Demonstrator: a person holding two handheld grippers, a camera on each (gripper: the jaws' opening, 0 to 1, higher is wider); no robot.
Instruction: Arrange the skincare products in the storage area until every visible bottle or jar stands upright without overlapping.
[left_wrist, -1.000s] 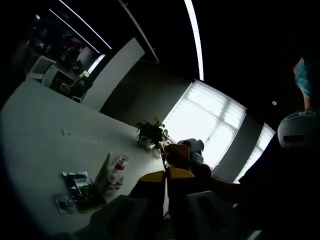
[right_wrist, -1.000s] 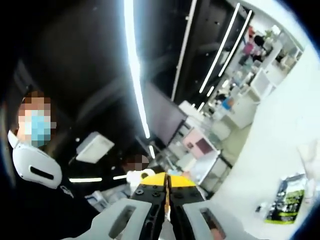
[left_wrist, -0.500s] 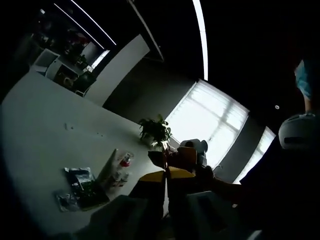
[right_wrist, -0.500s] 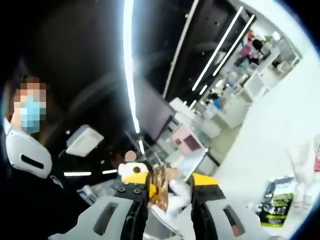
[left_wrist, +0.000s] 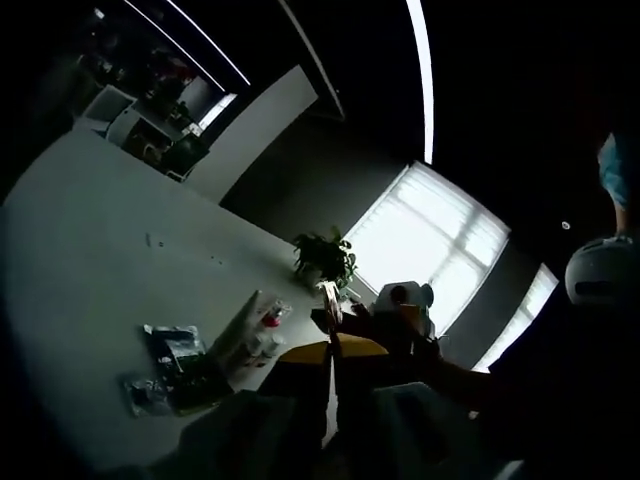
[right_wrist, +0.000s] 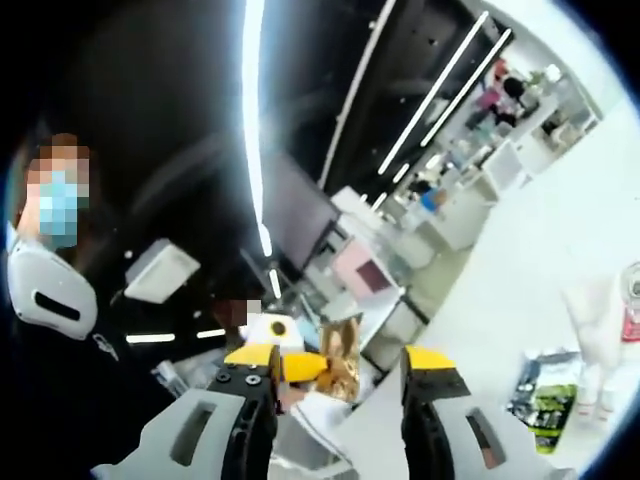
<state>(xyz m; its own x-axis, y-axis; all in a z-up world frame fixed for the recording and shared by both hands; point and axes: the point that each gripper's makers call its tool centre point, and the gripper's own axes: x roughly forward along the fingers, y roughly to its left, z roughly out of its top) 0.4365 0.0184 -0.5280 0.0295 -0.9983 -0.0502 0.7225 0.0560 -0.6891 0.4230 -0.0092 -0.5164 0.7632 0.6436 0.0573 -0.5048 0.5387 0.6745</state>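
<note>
My left gripper (left_wrist: 331, 346) is held above the table, shut on a thin amber sachet (left_wrist: 327, 300) that sticks up edge-on from its yellow tips. My right gripper (right_wrist: 340, 355) faces it with jaws wide open; the amber sachet (right_wrist: 341, 364) hangs between them, touching neither. The left gripper's yellow tip (right_wrist: 296, 366) shows just left of the sachet. On the white table lie a white tube (left_wrist: 243, 326), a small red-capped bottle (left_wrist: 268, 321) and dark packets (left_wrist: 170, 358). The right gripper view has the tube (right_wrist: 598, 318) and a green-black packet (right_wrist: 545, 400) at far right.
A potted plant (left_wrist: 324, 260) stands at the table's (left_wrist: 90, 250) far edge before a bright window (left_wrist: 430, 240). A person (right_wrist: 50, 300) stands close on the left of the right gripper view. Shelves and desks (right_wrist: 470, 190) fill the room behind.
My right gripper went from shut to wide open, letting go of the amber sachet, which stays in the left gripper. Both views shifted slightly with the hands.
</note>
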